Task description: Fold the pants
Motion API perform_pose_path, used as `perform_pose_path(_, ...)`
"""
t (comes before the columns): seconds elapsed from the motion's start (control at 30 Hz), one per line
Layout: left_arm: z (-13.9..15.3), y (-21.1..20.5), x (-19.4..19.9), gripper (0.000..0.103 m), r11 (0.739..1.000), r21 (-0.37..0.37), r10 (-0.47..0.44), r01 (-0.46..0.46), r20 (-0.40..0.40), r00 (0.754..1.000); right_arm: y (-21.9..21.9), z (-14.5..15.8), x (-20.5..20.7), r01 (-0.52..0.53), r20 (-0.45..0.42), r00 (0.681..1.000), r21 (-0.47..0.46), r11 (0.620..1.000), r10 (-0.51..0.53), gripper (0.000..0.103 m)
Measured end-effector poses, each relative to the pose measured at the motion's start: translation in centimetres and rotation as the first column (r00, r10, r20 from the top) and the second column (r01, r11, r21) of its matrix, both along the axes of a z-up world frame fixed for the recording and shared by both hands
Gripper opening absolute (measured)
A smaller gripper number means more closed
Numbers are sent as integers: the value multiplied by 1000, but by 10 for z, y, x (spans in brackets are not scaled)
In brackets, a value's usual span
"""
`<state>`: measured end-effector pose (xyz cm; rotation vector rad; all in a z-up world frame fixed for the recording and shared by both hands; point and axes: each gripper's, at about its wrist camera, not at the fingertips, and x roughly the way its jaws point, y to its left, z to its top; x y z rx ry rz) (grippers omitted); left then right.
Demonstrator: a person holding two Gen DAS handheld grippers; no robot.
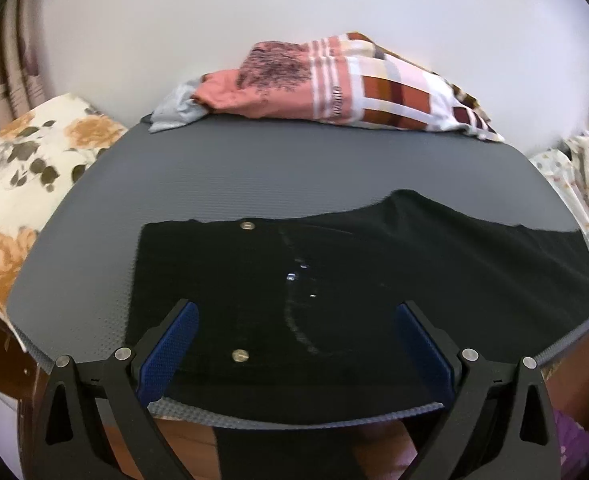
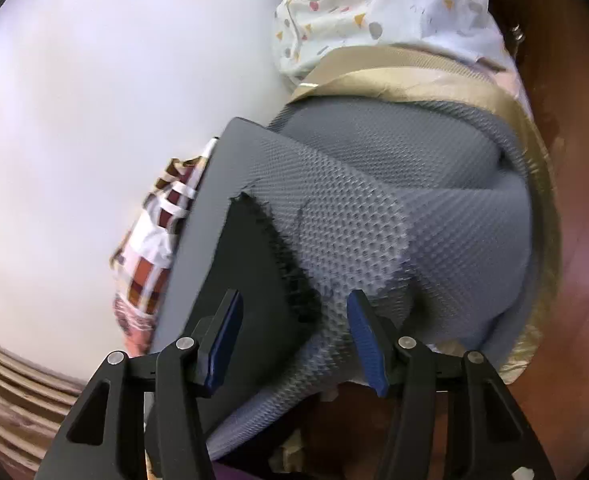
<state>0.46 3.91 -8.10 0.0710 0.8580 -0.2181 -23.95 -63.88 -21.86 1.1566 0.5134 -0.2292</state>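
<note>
Black pants point(image 1: 294, 280) lie flat on the grey textured mat point(image 1: 254, 172) that covers the worktop, waistband at 9 o'clock in the left wrist view, with two metal snaps showing, one near the tool and one on the far edge. The legs run toward 3 o'clock and reach the mat's right end. The left tool point(image 1: 294, 340) hovers at 6 o'clock above the waist section, its blue pads spread wide with nothing between them. In the right wrist view the right tool point(image 2: 294, 336) is rolled on its side, jaws about half open and empty; just ahead of it, at 12 o'clock, lie the frayed black hem point(image 2: 282, 256) and a raised fold of the mat point(image 2: 354, 220).

Risks, as judged from this layout. The hem lies touching the mat's lifted end, so a closing right tool may pinch mat together with cloth and drag the cover off the worktop. The dark fabric hides its layers, so a bite may take only the top ply and leave the fold skewed. A leg end near the mat's edge may slide off.

Farther, at 12 o'clock, a pile of pink and checked garments point(image 1: 334, 84) sits against the wall; a carried fold could catch it. At 9 o'clock a floral cushion point(image 1: 26, 184) stands beside the mat.
</note>
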Motion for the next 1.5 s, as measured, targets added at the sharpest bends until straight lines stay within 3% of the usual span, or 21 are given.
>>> perform_pose_path(0.17, -3, -11, -6, 98, 999, 34, -30, 29, 13, 999, 18, 1, 11, -61, 20, 998, 10, 998, 60, 50)
perform_pose_path(0.27, -8, -13, -7, 98, 999, 35, -39, 39, 3, 999, 26, -5, 17, -91, 53, 995, 64, 994, 88, 49)
perform_pose_path(0.43, -18, -14, -6, 98, 998, 35, -53, 54, -38, 998, 40, -1, 34, -116, 42, 992, 37, 993, 115, 50)
perform_pose_path(0.7, -18, -20, -13, 98, 996, 56, -71, 71, 1, 997, 46, 0, 49, -130, 30, 991, -11, 991, 130, 46)
perform_pose_path(0.83, -22, -24, -13, 98, 993, 96, -63, 62, 7, 998, 50, 0, 56, -122, 44, 991, -11, 992, 123, 49)
perform_pose_path(0.9, -23, -26, -14, 98, 990, 127, -59, 57, 12, 998, 55, 2, 63, -138, 33, 990, -36, 990, 139, 45)
perform_pose_path(0.97, -24, -26, -15, 98, 988, 142, -57, 53, 21, 998, 56, 1, 66, -128, 16, 992, -46, 991, 128, 33)
perform_pose_path(1.13, -26, -27, -14, 98, 987, 154, -57, 53, 24, 998, 50, -5, 59, -100, 16, 995, -8, 995, 100, 19)
perform_pose_path(1.3, -31, -28, -14, 98, 982, 178, -60, 57, 14, 998, 53, -4, 59, -87, 9, 996, -40, 995, 88, 19)
perform_pose_path(1.5, -33, -29, -13, 98, 977, 205, -59, 55, 14, 998, 48, -4, 61, -92, 12, 996, -5, 996, 92, 22)
